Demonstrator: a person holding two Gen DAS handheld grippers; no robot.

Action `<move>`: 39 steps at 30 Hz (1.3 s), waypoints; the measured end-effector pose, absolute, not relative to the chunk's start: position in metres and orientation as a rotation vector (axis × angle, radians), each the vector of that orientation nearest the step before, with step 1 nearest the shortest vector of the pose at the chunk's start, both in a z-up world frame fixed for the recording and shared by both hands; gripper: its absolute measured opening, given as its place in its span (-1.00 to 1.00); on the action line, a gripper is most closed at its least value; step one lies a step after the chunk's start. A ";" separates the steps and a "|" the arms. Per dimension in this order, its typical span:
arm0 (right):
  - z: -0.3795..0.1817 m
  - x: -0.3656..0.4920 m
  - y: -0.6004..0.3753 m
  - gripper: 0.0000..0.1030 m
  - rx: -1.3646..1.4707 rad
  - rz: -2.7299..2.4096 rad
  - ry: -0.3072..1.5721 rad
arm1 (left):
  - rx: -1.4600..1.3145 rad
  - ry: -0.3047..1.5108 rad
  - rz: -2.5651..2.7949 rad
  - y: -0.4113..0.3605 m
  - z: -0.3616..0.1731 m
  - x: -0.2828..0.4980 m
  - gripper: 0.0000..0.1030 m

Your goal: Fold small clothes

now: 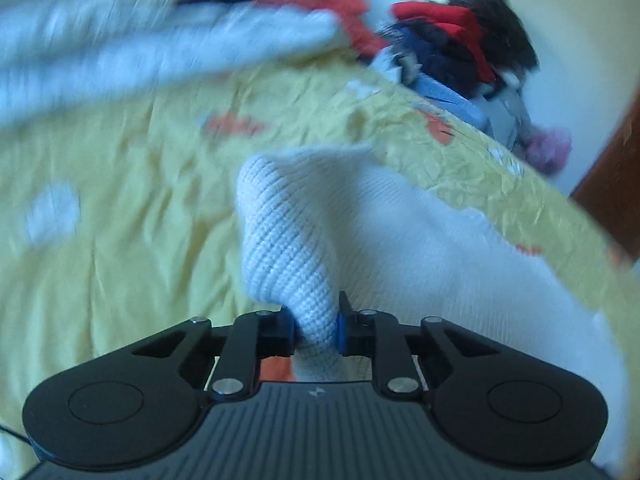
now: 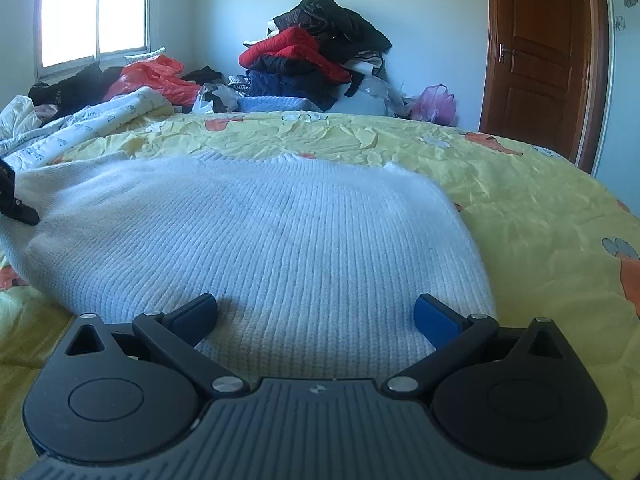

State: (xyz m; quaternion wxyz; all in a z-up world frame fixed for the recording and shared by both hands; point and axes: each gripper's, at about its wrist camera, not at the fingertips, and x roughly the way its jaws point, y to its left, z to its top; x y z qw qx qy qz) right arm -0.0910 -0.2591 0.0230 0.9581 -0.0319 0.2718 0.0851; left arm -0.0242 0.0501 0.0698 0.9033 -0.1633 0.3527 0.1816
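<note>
- The left claw [image 1: 316, 330] is clamped on a bunched fold of the white knit sweater [image 1: 288, 240], its blue pads [image 1: 341, 330] pressing the fabric from both sides.
- That pinched part stands up off the bed [image 1: 120, 220]; the left wrist view is blurred.
- The right claw [image 2: 316, 318] stands wide apart, just above the sweater [image 2: 260, 240], with its blue pads [image 2: 434, 318] on either side of flat knit and nothing gripped.
- The sweater lies spread across the yellow patterned bed sheet [image 2: 520, 200], its near hem towards the bed's near edge.
- Along the far edge of the bed sits a pile of clothes [image 2: 316, 64], red and dark, against the wall.
- A brown door [image 2: 540, 60] is at the right, a window [image 2: 94, 16] at the left.
</note>
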 end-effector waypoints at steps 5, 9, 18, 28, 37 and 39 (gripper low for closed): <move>0.023 -0.091 -0.265 0.99 -0.024 0.188 0.544 | 0.224 0.504 0.187 -0.062 0.073 -0.046 -0.67; 0.024 -0.092 -0.268 0.99 -0.004 0.196 0.539 | 0.449 0.503 -0.135 -0.119 0.043 -0.079 -0.96; 0.024 -0.092 -0.276 0.96 0.044 0.212 0.535 | 0.528 0.401 -0.074 -0.103 0.039 -0.093 -0.82; 0.023 -0.091 -0.268 0.96 -0.004 0.191 0.547 | -0.073 0.470 0.236 0.016 0.055 -0.069 1.00; 0.023 -0.090 -0.262 0.96 -0.051 0.172 0.557 | -0.418 0.654 0.255 0.060 0.034 -0.008 0.92; 0.023 -0.090 -0.261 0.96 -0.055 0.170 0.558 | -0.437 0.665 0.296 0.066 0.038 0.001 -0.08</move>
